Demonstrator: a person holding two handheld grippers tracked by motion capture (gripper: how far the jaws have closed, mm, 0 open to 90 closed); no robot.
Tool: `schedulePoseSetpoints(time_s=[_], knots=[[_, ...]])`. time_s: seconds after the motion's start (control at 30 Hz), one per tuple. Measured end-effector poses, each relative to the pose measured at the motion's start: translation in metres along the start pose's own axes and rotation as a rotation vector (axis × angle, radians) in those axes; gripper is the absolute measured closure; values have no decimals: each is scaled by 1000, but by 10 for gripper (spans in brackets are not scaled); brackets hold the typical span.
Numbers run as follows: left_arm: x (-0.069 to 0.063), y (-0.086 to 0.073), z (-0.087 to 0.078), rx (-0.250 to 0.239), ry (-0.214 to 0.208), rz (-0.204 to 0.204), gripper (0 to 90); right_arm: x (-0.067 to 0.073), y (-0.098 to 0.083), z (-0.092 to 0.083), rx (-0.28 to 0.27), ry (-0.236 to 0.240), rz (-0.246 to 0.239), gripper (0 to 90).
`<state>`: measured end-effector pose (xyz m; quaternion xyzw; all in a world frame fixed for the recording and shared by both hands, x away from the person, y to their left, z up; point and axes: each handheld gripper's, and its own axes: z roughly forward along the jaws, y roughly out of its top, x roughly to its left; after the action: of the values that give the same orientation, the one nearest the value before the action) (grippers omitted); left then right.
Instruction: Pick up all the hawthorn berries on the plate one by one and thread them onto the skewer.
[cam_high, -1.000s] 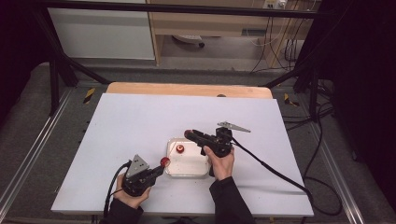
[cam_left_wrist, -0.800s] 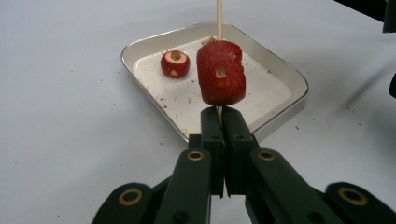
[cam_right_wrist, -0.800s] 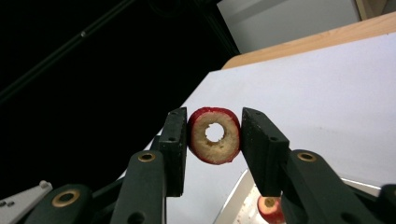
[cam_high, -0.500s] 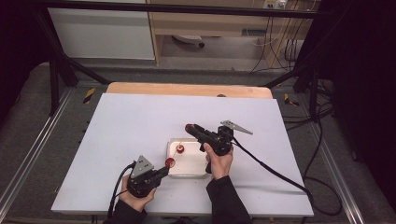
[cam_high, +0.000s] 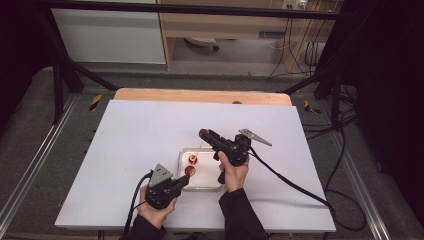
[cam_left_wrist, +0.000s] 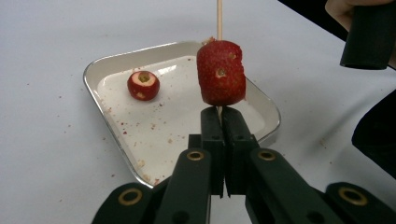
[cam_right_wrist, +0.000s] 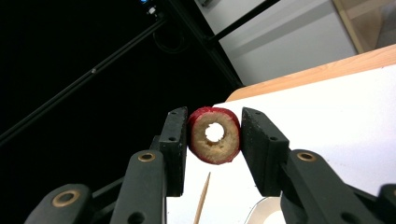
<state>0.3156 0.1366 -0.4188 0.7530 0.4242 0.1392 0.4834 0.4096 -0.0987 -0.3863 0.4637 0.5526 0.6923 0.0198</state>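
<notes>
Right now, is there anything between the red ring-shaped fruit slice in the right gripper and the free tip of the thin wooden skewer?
Nothing visible stands between them. The right gripper clamps the red ring-shaped fruit slice above the table, and the thin wooden skewer rises bare above the red strawberry already threaded on it. The left gripper pinches the skewer's lower end.

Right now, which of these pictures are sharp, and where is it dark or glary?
High view: even light on the white table, dark surroundings. Left gripper view: strawberry on the skewer sharp, mild glare on the tray rim. Right gripper view: red ring sharp, black background.
</notes>
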Motion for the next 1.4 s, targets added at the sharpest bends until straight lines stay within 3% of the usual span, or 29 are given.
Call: schedulePoseSetpoints(time_s=[1.0, 1.3, 1.4], knots=[[-1, 7, 7, -37, -4, -46, 885, 2, -8, 0, 7, 21, 10, 630], [0, 9, 9, -41, 1, -36, 886, 3, -12, -3, 24, 18, 14, 633], [-2, 7, 9, -53, -1, -25, 887, 1, -11, -4, 23, 23, 35, 634]])
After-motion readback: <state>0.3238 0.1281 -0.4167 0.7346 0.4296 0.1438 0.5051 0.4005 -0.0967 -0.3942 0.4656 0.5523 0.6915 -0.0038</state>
